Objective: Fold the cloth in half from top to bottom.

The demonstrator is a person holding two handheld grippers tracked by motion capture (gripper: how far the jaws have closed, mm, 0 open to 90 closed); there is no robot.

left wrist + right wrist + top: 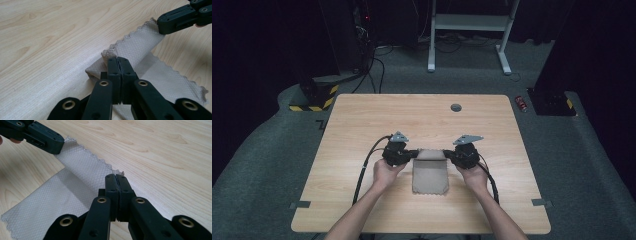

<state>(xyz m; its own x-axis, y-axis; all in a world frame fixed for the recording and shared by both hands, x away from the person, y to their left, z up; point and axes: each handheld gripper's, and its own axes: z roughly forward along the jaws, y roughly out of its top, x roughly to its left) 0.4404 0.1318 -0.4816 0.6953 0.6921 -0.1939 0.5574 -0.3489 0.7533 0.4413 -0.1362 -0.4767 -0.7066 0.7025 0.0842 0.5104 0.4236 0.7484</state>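
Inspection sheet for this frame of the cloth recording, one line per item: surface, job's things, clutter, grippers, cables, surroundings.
Surface: light wood table, rounded corners, a grey round cap near its far edge, tape tabs at both side edges.
Job's things: beige cloth with a scalloped hem, lying flat, its far edge lifted and turned over.
Clutter: nothing seen on the table.
Grippers: left gripper shut on the cloth's far left corner; right gripper shut on its far right corner.
Cables: black cable trails from each gripper toward the near edge.
Surroundings: grey carpet, white desk frame, floor cables, yellow-black striped base, small red object on the floor.
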